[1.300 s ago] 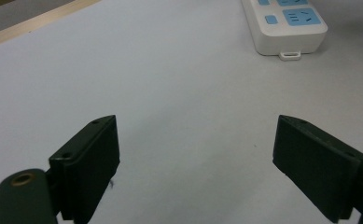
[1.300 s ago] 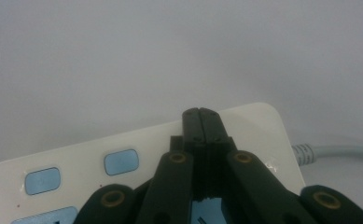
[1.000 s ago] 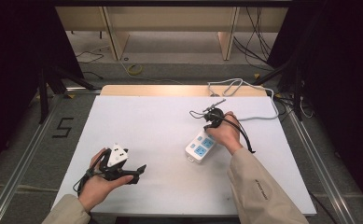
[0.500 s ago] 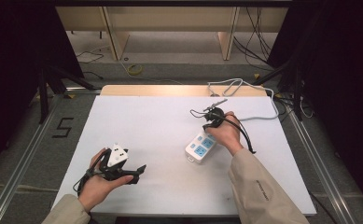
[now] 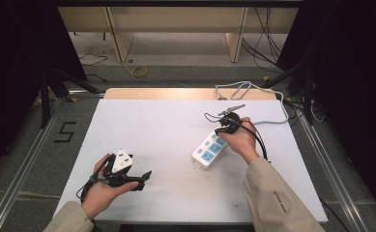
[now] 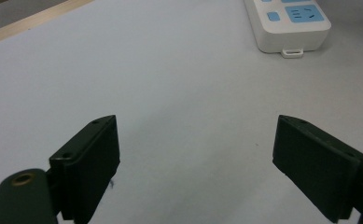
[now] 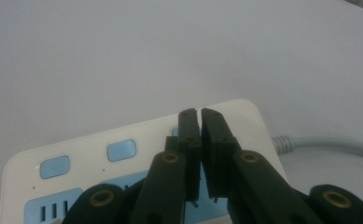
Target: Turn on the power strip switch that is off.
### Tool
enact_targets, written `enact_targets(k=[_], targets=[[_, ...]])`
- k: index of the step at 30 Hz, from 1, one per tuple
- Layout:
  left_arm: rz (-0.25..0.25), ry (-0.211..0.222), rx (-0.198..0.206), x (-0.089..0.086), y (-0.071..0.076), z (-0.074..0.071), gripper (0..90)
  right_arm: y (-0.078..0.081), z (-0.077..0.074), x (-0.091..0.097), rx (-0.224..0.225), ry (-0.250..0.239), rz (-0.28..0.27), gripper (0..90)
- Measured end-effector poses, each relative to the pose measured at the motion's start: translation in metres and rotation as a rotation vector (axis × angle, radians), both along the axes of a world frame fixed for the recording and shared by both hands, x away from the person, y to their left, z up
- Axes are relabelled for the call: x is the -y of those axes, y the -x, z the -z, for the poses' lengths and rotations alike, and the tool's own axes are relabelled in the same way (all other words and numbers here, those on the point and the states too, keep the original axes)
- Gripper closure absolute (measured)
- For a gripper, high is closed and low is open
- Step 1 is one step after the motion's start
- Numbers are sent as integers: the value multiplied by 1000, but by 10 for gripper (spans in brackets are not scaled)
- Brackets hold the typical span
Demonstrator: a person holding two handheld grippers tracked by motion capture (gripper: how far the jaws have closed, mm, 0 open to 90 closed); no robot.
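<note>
A white power strip (image 5: pixel 209 150) with blue sockets lies right of the middle of the white table (image 5: pixel 166 130). My right gripper (image 5: pixel 221 129) is shut with nothing between its jaws and hovers at the strip's far, cable end. In the right gripper view the closed tips (image 7: pixel 199 115) sit just above the power strip (image 7: pixel 123 151), beside its blue switch buttons. My left gripper (image 5: pixel 140 178) rests near the front left of the table. Its jaws are wide open over bare tabletop (image 6: pixel 198 172), with the power strip (image 6: pixel 289 23) farther ahead.
The strip's grey cable (image 5: pixel 273 121) runs right and loops at the table's back edge (image 5: pixel 234 89). A wooden strip (image 5: pixel 176 93) borders the far side. Metal rails (image 5: pixel 28 159) flank the table, and a "5" mark (image 5: pixel 65 131) is on the floor at left.
</note>
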State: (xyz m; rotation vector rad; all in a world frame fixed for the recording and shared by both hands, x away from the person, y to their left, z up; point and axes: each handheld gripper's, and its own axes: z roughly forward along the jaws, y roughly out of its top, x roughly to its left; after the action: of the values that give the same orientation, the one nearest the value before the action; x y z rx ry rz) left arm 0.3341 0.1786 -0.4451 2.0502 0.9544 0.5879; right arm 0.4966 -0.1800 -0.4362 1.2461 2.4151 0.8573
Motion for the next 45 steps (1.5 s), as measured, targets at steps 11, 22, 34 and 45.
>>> enact_targets(k=[11,22,34,45], targets=[[-1,-1,-2,0,0,0,144,13,-5,13,25,-31,-2,796],[-3,-3,-3,0,0,0,144,29,-9,27,54,-63,1,726],[-7,-6,-4,-1,-1,0,144,49,-11,37,76,-98,-6,672],[-8,-2,-6,-2,-1,1,144,70,-12,55,91,-121,13,595]])
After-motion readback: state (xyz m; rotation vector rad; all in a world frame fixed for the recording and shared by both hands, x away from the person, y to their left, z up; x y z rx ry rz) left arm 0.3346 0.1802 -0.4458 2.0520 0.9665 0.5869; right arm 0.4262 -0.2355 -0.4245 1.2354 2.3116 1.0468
